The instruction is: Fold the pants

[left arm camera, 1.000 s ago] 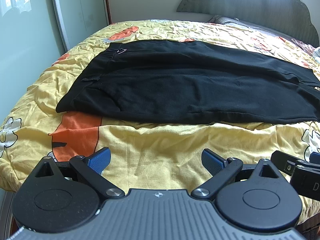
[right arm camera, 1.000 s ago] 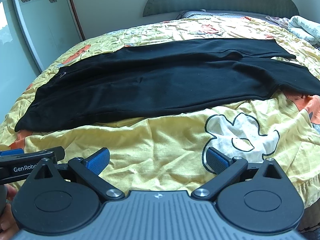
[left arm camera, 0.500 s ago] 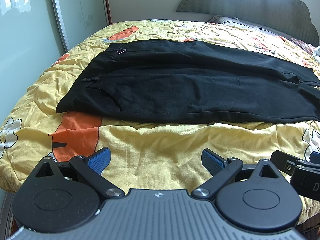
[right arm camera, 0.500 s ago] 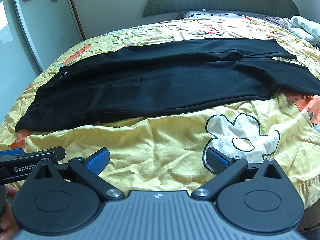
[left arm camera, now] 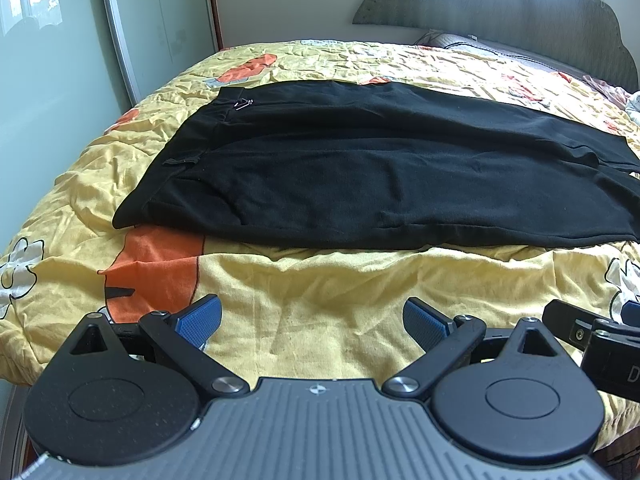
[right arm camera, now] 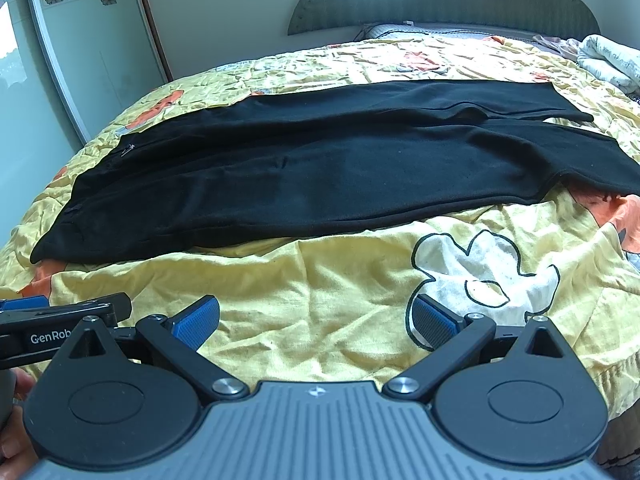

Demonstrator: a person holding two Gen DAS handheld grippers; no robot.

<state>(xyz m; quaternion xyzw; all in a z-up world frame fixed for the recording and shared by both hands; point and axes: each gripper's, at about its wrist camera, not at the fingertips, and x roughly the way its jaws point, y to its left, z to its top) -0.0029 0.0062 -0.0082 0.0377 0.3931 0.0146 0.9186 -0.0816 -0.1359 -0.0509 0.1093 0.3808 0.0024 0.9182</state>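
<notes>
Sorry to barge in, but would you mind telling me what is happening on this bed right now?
A person holds a two-finger gripper in each hand, facing black pants spread lengthwise across a yellow patterned bedspread. The left gripper and the right gripper are both open and empty, short of the pants' near edge. The pants lie full length, waistband at the left, so folding has not begun.

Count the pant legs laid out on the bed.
2. Far leg runs along the side nearer the headboard; near leg lies beside it, closer to both grippers. They overlap toward the waist, so part of the far leg is hidden.
</notes>
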